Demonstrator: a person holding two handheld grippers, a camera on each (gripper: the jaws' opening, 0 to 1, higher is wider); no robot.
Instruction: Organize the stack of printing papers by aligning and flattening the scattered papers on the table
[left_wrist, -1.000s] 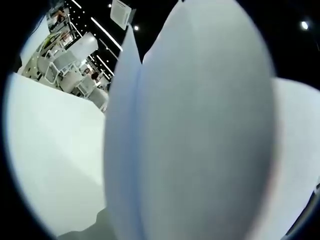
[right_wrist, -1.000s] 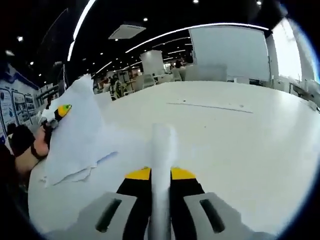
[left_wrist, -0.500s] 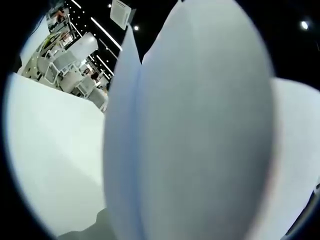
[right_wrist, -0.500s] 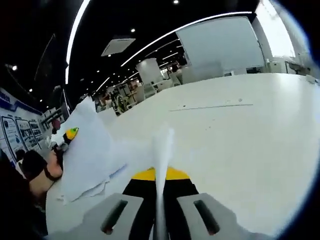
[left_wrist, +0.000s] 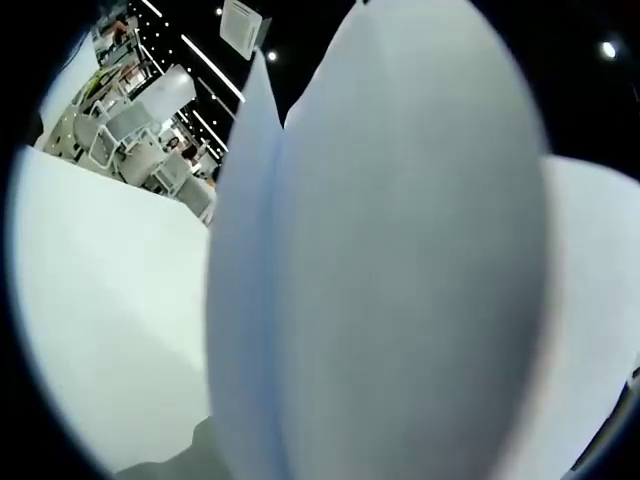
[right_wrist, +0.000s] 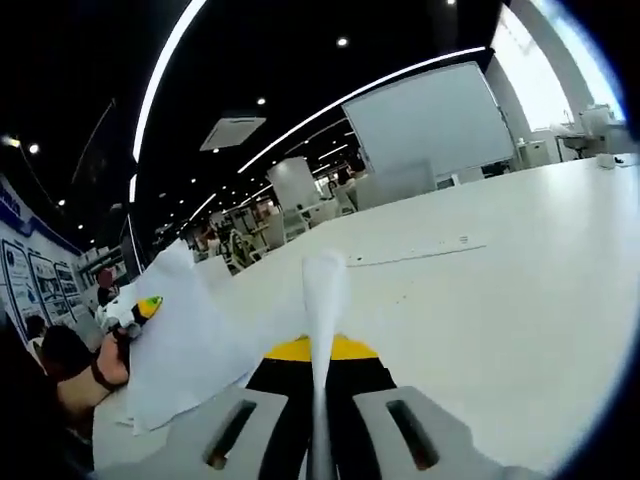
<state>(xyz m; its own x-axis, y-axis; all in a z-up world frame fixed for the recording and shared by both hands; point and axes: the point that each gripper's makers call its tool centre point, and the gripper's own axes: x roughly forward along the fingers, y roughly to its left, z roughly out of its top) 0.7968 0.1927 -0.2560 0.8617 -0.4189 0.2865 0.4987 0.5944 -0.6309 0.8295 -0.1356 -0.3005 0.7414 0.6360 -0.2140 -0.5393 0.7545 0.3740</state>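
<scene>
Right tongs (right_wrist: 322, 365) pinch the papers (right_wrist: 200, 345) edge-on; left tongs (right_wrist: 140, 308) grip their far side, jaws hidden up close. Lower both together, keeping sheets taut, onto the surface (right_wrist: 500, 300) ahead.

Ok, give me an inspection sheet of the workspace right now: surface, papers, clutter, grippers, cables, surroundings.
Surface: white table, broad and bare on its far side.
Job's things: papers lifted, fanned and uneven; in the left gripper view sheets stand close to the lens.
Clutter: a thin strip lies farther out on the table; what it is cannot be told.
Grippers: right gripper shut on a paper edge; left gripper at the papers' other end, jaws hidden.
Cables: nothing seen.
Surroundings: dark ceiling with light strips, whiteboard.
</scene>
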